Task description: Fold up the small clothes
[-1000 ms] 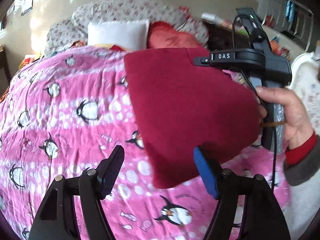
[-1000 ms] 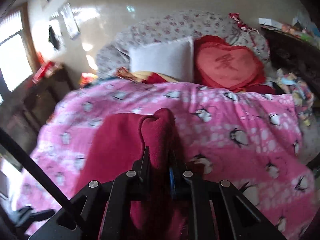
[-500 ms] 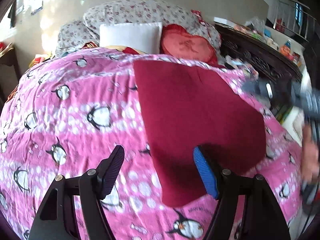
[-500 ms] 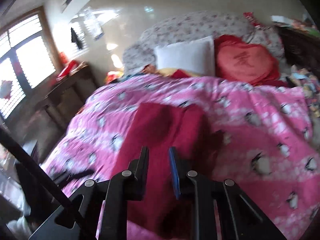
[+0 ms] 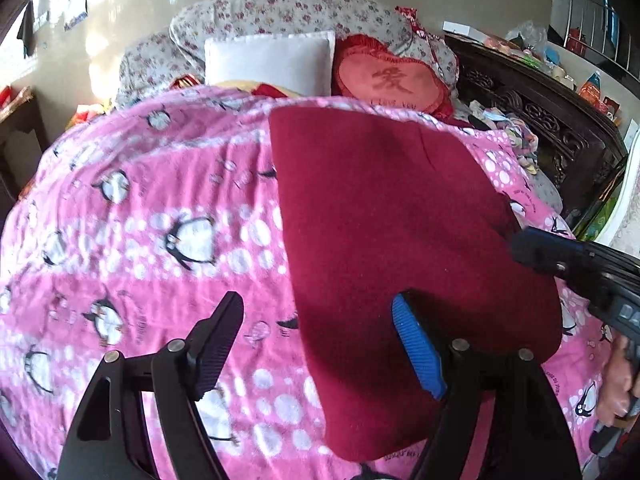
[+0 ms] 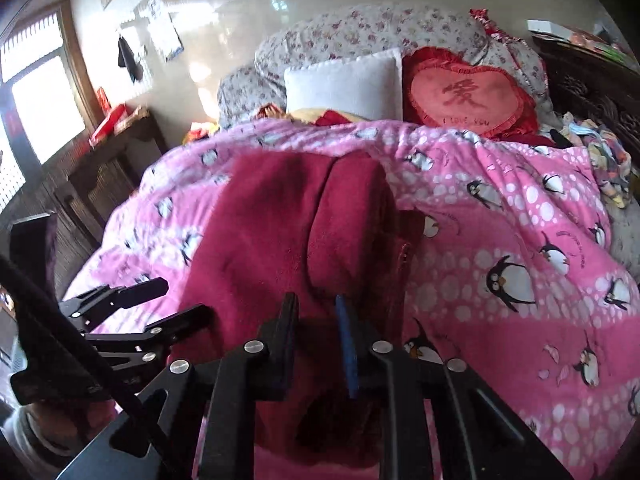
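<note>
The bed [image 5: 132,240], under a pink penguin-print blanket, carries everything. On it lies the dark red garment [image 5: 392,216], spread flat right of centre, its long axis running from the near edge toward the pillows, with a lengthwise fold or seam showing along its right part in the right wrist view [image 6: 320,216].

The left tool [image 5: 320,344] hovers over the garment's near left edge, its jaws wide apart and holding nothing; the blue-padded finger sits above the cloth, the black one above the blanket. The right tool [image 6: 316,340] is at the garment's near end, pointing along that long axis, jaws a narrow gap apart; they seem to have nothing pinched between them, though the cloth lies directly beneath. Both are close, so either could take a near corner; the right tool looks better lined up for a lengthwise fold.

Readable writing: the heart cushion [image 6: 464,96] bears a large Chinese character and "I LOVE YOU" below it. The right tool's body shows "DA" at the left view's edge.
</note>
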The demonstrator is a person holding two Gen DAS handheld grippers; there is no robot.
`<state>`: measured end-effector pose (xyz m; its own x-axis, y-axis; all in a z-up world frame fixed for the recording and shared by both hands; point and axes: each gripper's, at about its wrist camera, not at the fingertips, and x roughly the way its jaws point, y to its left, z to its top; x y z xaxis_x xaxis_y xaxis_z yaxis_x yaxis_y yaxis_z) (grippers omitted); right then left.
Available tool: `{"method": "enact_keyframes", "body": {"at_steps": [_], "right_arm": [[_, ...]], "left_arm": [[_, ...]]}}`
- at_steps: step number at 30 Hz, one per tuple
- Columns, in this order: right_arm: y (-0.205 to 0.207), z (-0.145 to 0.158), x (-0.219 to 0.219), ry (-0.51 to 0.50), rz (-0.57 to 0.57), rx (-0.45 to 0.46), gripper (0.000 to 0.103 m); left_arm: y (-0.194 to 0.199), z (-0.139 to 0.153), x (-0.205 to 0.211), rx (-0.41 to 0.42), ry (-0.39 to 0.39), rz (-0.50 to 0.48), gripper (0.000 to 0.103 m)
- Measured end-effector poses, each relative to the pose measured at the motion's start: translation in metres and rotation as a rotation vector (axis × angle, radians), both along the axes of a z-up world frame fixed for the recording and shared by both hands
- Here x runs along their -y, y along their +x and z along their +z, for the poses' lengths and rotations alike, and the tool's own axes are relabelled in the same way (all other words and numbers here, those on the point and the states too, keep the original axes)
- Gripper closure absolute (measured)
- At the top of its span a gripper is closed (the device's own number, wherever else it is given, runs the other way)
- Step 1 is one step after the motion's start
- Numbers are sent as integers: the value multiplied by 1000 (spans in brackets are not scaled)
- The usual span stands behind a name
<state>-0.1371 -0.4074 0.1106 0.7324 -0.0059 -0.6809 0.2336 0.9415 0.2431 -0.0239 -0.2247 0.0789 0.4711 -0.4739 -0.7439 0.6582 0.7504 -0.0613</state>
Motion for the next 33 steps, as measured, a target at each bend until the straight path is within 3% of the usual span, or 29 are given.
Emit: {"method": "enact_keyframes", "body": {"at_steps": [8, 13, 15, 16, 19, 25, 27, 31, 33], "right_arm": [[-23, 10, -22, -17, 10, 24, 72], [-20, 1, -22, -64, -7, 4, 72], [-12, -10, -19, -105, -43, -46, 66], [-8, -20, -15, -92, -47, -68, 61], [-4, -35, -10, -83, -47, -65, 61], [-18, -19, -11, -35, -49, -31, 59], [-23, -13, -15, -42, -49, -23, 52], [-35, -7, -8, 0, -89, 13, 21], [-40, -7, 5, 43, -133, 38, 13]], "left_arm": [[7, 19, -3, 49, -13, 46, 27], [18, 10, 10, 44, -5, 58, 26], [23, 1, 17, 33, 9, 57, 24], [25, -3, 22, 37, 21, 57, 23], [26, -8, 28, 49, 37, 55, 20], [20, 0, 19, 49, 21, 71, 19], [19, 2, 12, 21, 16, 70, 19], [18, 5, -11, -70, -56, 67, 19], [21, 3, -25, -125, -121, 71, 10]]}}
